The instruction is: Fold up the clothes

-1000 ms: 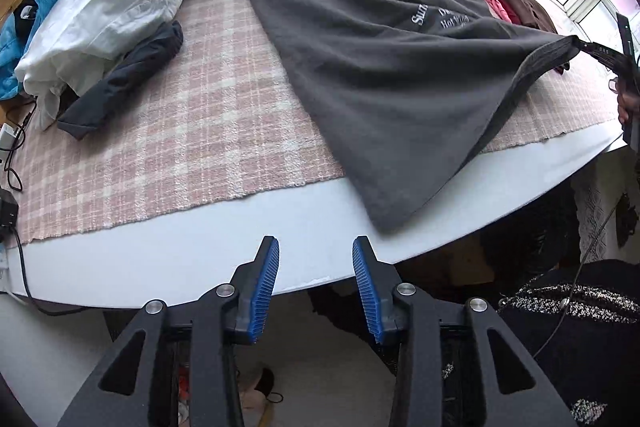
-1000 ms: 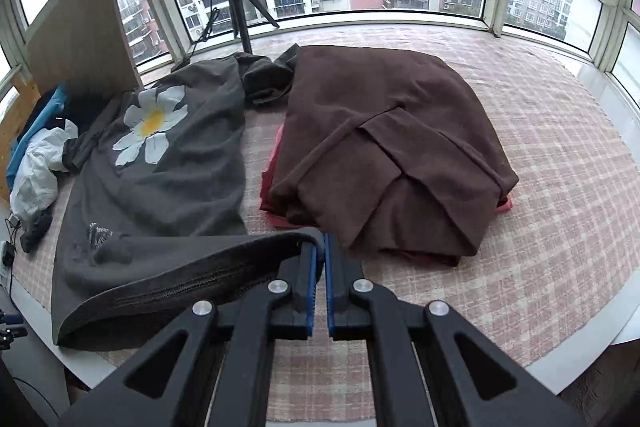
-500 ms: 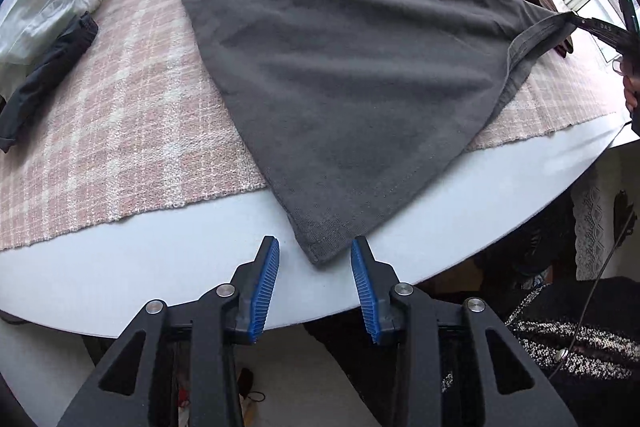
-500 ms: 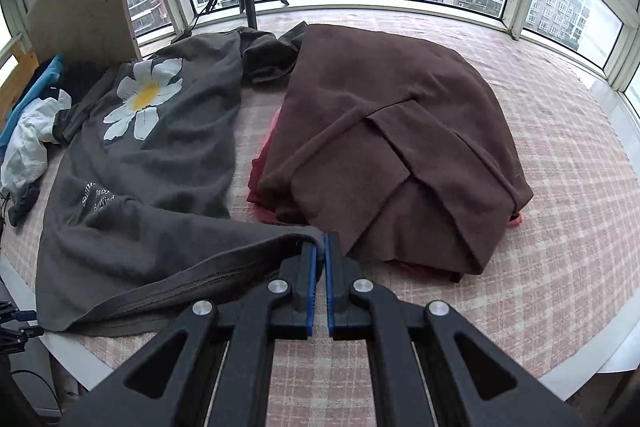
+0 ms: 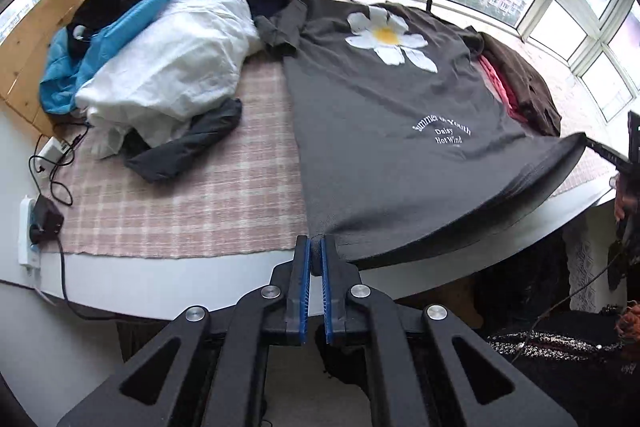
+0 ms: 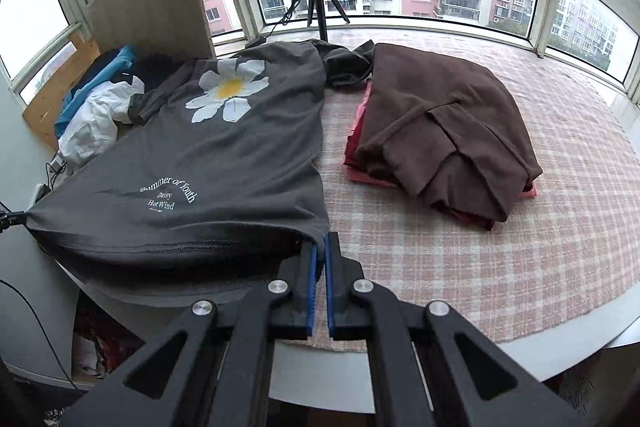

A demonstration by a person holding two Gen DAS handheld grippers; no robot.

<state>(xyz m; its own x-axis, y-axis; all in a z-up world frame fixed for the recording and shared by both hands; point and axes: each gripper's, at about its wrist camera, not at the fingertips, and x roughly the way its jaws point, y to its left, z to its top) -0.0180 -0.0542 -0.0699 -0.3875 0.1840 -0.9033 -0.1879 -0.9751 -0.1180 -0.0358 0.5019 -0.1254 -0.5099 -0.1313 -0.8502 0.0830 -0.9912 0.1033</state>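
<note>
Both hem corners pinched — grey daisy T-shirt stretched for the fold

The left tool (image 5: 314, 247) and right tool (image 6: 320, 243) are each clamped on a bottom corner of the daisy T-shirt (image 6: 224, 163), hem taut between them at the tabletop (image 5: 180, 279) edge; its long axis runs straight away from both tools toward the collar — left of the folded brown garment (image 6: 444, 131).

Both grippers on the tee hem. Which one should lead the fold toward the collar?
Neither clearly: the left gripper and right gripper each pinch a hem corner of the tee, hem taut between them. Probably move both together.
</note>
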